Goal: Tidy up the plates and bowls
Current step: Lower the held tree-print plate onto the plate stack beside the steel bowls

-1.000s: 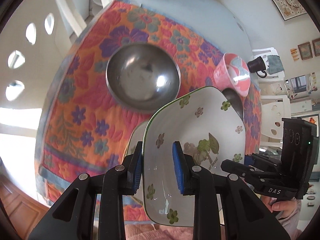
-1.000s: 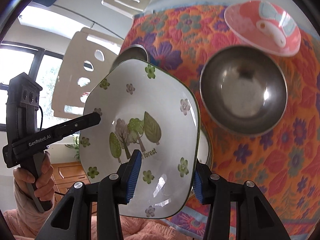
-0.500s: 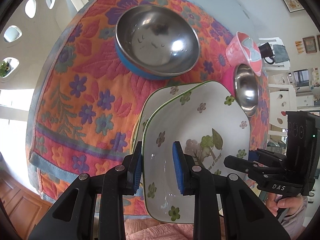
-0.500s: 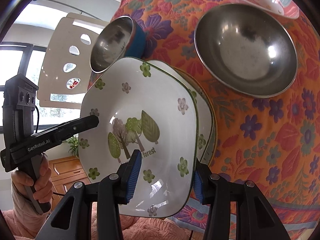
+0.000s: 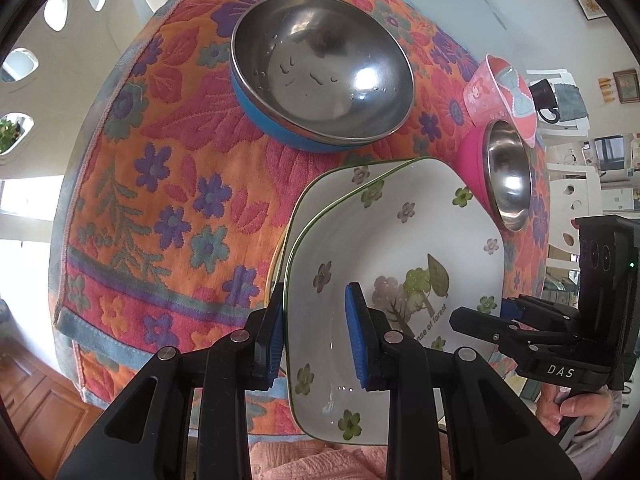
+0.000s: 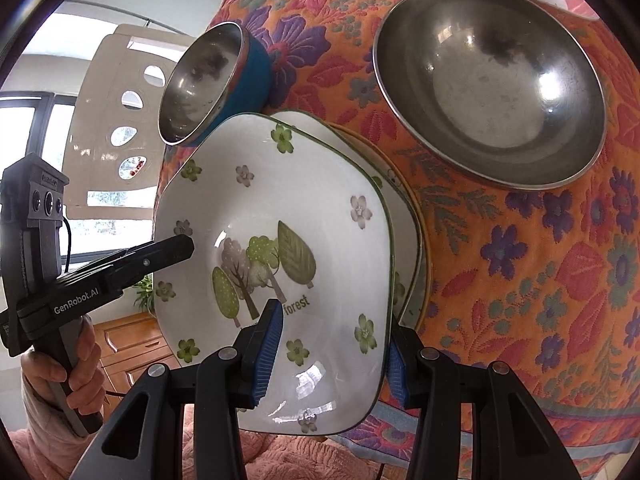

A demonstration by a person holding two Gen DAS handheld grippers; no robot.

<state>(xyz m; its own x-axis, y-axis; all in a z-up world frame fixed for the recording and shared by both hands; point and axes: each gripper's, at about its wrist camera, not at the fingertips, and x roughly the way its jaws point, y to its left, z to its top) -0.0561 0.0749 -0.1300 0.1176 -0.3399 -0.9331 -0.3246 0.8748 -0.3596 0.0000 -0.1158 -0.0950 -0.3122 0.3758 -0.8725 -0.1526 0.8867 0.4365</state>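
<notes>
Two grippers, your left (image 5: 316, 334) and right (image 6: 332, 354), clamp opposite rims of the plate (image 6: 276, 264) just above a second plate (image 5: 340, 178) on the near cloth (image 5: 160, 184).

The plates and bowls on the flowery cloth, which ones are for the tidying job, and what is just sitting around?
For the job:
- tree plate, held by left gripper and right gripper
- plate underneath
- blue steel bowl
- pink steel bowl
- pink bow bowl

Just sitting around:
- black mug
- white chair
- wall pictures
</notes>
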